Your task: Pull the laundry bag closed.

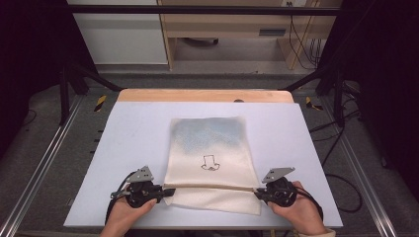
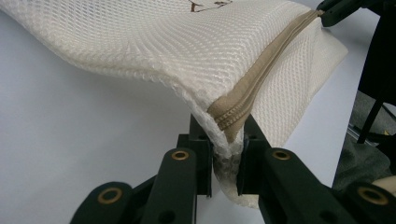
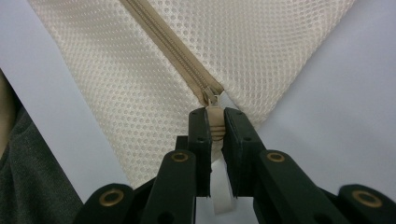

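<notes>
Near edge of the table (image 1: 123, 128): the person's two hands come in from the bottom, one gripper each.

Left gripper (image 1: 165, 192) is clamped on the left end of the mesh bag (image 1: 210, 148), at the end of the zipper (image 1: 212, 187). In the left gripper view the jaws pinch the bunched mesh corner and the tan zipper tape (image 2: 243, 93) between them; the fabric lifts slightly off the surface there.

Right gripper (image 1: 258, 193) is clenched on the zipper pull (image 3: 214, 122) at the right end of the bag. In the right gripper view the beige tab sits squeezed between the jaws, with the slider just beyond it and the closed teeth running away up-left across the mesh.

Bag position: flat on the pale table, centred, near edge close to the person, zipper running left to right near that edge. Farther along, a small line drawing (image 1: 210, 163) is printed mid-panel; the far part of the bag looks blue-grey.

Step in hand, as judged: both ends of the zipper are secured and the zip appears fully closed, so this is the anchor-and-grip stage before unzipping.

Next move calls for: left gripper keeping the end taut as an anchor, right gripper drawing the pull leftward along the line of the teeth, low and straight, so the mesh does not bunch or snag.
</notes>
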Available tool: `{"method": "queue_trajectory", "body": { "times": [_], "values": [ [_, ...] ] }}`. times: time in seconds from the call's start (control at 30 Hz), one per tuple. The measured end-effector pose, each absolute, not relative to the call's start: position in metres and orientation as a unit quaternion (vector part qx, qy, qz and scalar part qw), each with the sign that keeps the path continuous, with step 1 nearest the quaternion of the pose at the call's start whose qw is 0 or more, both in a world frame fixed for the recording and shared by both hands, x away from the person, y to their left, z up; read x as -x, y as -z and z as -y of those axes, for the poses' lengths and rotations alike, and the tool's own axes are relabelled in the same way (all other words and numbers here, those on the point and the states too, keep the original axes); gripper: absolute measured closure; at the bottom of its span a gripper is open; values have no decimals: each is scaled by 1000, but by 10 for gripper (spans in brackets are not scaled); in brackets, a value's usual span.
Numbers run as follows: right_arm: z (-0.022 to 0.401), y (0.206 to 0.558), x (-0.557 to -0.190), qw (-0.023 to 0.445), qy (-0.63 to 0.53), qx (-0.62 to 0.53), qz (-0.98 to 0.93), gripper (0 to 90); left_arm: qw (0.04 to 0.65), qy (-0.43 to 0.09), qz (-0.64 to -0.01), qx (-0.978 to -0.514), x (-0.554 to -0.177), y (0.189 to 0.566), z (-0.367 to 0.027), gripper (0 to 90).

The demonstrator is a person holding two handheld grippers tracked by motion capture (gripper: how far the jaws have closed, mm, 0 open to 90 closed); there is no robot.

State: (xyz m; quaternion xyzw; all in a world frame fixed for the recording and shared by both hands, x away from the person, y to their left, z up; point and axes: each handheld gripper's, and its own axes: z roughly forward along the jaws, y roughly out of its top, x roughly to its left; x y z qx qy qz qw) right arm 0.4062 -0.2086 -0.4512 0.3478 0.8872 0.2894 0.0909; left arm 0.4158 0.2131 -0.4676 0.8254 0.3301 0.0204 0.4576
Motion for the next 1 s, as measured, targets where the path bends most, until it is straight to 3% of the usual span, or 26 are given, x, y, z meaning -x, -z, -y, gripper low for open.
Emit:
{"method": "queue_trajectory", "body": {
  "times": [0.1, 0.2, 0.23, 0.27, 0.3, 0.33, 0.37, 0.43, 0.53, 0.63, 0.77, 1.0],
  "values": [
    [208, 452, -406, 94, -288, -351, -886, 816, 453, -21, -337, -825, -415, 467, -213, 757],
    [208, 452, -407, 97, -286, -352, -886, 808, 452, -29, -350, -820, -414, 465, -215, 633],
    [208, 453, -407, 101, -281, -355, -886, 758, 450, -29, -355, -819, -414, 464, -217, 584],
    [208, 453, -407, 101, -281, -355, -886, 758, 449, -33, -357, -818, -413, 463, -219, 584],
    [210, 453, -409, 111, -282, -360, -883, 660, 445, -36, -361, -819, -413, 461, -221, 510],
    [210, 453, -409, 111, -282, -360, -883, 660, 444, -41, -364, -818, -413, 460, -223, 510],
    [212, 452, -409, 120, -298, -371, -871, 557, 450, -50, -373, -810, -412, 457, -229, 439],
    [213, 450, -410, 130, -314, -373, -863, 456, 451, -59, -376, -807, -411, 454, -234, 410],
    [213, 447, -411, 142, -324, -384, -853, 387, 447, -74, -382, -805, -409, 451, -237, 334],
    [212, 440, -414, 172, -335, -417, -827, 214, 440, -104, -385, -805, -406, 445, -242, 245],
    [215, 430, -416, 195, -346, -447, -801, 132, 428, -126, -393, -804, -402, 440, -251, 192],
    [217, 424, -418, 216, -335, -478, -783, 78, 419, -147, -407, -798, -404, 436, -261, 180]
  ]
}}
